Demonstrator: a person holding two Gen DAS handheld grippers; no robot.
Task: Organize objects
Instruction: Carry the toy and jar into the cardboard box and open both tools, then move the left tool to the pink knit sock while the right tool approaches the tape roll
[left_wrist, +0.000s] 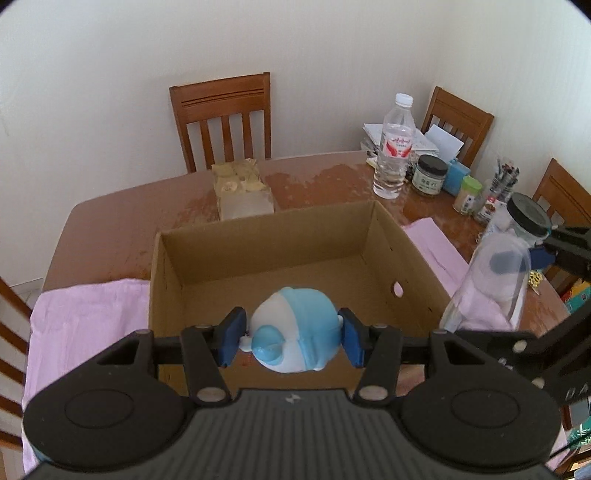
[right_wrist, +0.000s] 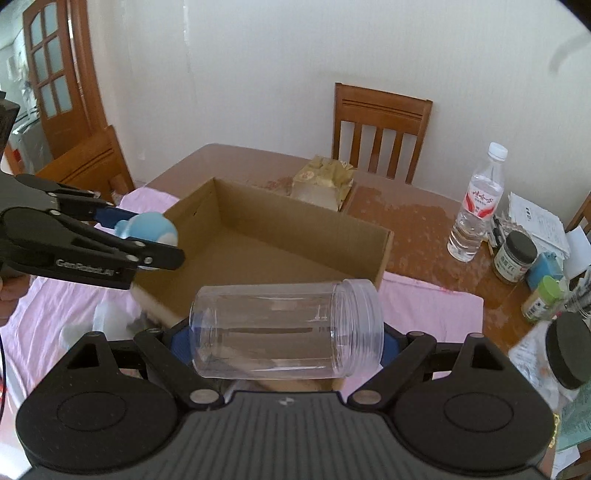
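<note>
An open cardboard box (left_wrist: 410, 258) stands on a pink cloth on the brown table; it also shows in the right wrist view (right_wrist: 295, 243). My left gripper (left_wrist: 291, 338) is shut on a blue and white toy (left_wrist: 295, 328) and holds it over the box's near edge. The toy shows in the right wrist view (right_wrist: 147, 227) too. My right gripper (right_wrist: 286, 338) is shut on a clear lidless plastic jar (right_wrist: 284, 328), held on its side above the box's near right corner. The jar shows at the right of the left wrist view (left_wrist: 487, 280).
A water bottle (left_wrist: 393, 147), dark-lidded jars (left_wrist: 428, 175), a green-capped bottle (left_wrist: 467, 194) and papers crowd the table's far right. A wrapped packet (left_wrist: 242, 192) lies behind the box. A black lid (right_wrist: 569, 352) sits at right. Wooden chairs (left_wrist: 221, 118) ring the table.
</note>
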